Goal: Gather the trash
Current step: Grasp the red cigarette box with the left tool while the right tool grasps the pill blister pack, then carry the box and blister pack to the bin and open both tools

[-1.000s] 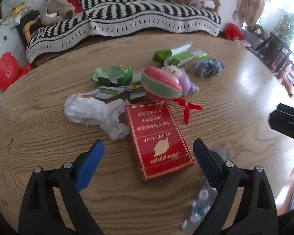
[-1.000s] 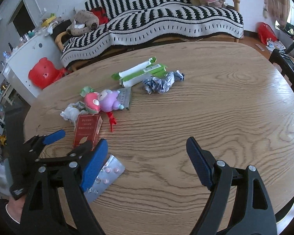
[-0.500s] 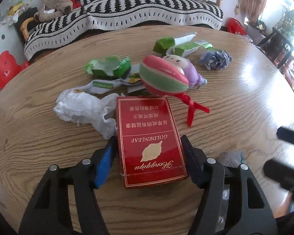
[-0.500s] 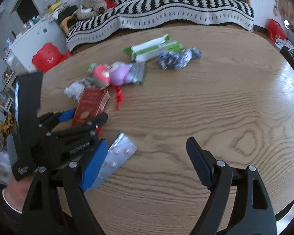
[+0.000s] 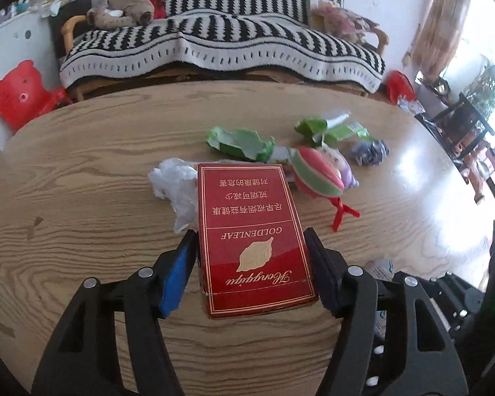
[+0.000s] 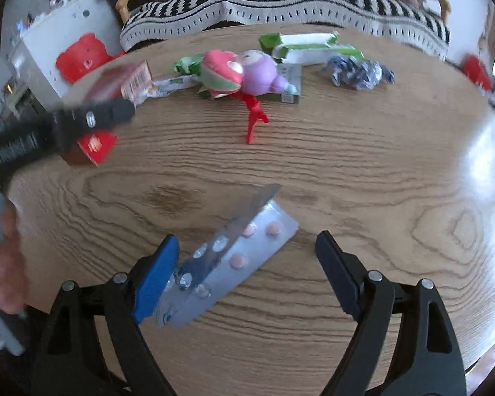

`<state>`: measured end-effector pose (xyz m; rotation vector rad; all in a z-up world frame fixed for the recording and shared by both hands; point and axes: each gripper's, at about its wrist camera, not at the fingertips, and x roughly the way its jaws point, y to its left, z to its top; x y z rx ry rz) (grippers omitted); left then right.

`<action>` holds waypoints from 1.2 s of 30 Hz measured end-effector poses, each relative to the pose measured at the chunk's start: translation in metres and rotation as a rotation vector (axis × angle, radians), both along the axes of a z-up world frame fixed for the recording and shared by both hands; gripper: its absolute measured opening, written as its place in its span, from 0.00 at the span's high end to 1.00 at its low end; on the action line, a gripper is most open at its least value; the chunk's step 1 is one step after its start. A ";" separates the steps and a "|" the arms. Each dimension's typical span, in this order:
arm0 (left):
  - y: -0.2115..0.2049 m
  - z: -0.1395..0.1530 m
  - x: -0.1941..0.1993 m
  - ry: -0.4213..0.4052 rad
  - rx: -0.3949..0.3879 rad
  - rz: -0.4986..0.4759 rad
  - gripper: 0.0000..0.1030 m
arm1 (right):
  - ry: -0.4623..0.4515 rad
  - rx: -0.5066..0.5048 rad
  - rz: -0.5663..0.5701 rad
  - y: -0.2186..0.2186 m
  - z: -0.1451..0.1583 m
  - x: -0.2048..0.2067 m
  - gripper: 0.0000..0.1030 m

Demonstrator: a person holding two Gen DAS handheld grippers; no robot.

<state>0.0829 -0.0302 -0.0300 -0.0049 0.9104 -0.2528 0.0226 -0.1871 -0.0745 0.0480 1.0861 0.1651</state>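
Observation:
My left gripper (image 5: 249, 234) is shut on a red cigarette box (image 5: 250, 241), its pads pressed on the two long sides, and the box is held off the wooden table (image 5: 82, 198). In the right wrist view the same box (image 6: 95, 142) shows blurred at the left, above the tabletop. My right gripper (image 6: 247, 239) hangs low over a silver blister pack (image 6: 237, 257) with pink pills that lies flat on the table. Its jaws are opening, and the pack is between them with the left pad at the pack's edge.
Behind the box lie a white crumpled tissue (image 5: 175, 184), torn green wrappers (image 5: 241, 142), a crumpled blue-grey wrapper (image 5: 369, 151) and a pink-and-purple plush toy (image 5: 320, 175) with a red ribbon. A striped sofa (image 5: 214, 46) stands beyond the table. A person's hand (image 6: 3, 264) is at the left.
My left gripper closed on the red box and lifted it off the table. My right gripper came down and leftward until the blister pack lay between its fingers.

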 end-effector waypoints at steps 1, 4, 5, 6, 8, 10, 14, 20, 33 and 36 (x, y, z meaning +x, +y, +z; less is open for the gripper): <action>0.001 0.001 0.000 -0.005 -0.001 0.004 0.38 | -0.010 -0.047 0.013 0.007 -0.002 -0.002 0.19; 0.004 0.004 0.000 -0.007 -0.003 0.007 0.38 | -0.032 -0.095 0.035 0.013 -0.004 -0.006 0.24; 0.003 0.004 0.000 -0.008 0.000 0.006 0.38 | -0.034 -0.097 0.037 0.012 -0.003 -0.006 0.28; 0.003 0.004 -0.001 -0.010 0.003 0.003 0.38 | -0.035 -0.094 0.038 0.010 -0.002 -0.007 0.38; 0.002 0.005 -0.003 -0.013 0.009 -0.008 0.38 | -0.035 -0.087 0.032 0.006 0.001 -0.008 0.55; 0.000 0.005 -0.005 -0.016 0.015 -0.017 0.38 | -0.033 -0.068 0.026 -0.002 0.001 -0.009 0.70; -0.006 0.005 -0.009 -0.024 0.022 -0.035 0.38 | -0.035 -0.036 0.018 -0.012 0.007 -0.011 0.70; -0.018 0.005 -0.014 -0.027 0.028 -0.060 0.38 | -0.073 -0.024 0.002 -0.026 0.021 -0.020 0.70; -0.099 0.016 -0.035 -0.052 0.015 -0.195 0.38 | -0.154 0.019 -0.179 -0.122 0.056 -0.045 0.70; -0.134 0.018 -0.044 -0.053 0.007 -0.254 0.38 | -0.168 0.025 -0.248 -0.160 0.060 -0.058 0.70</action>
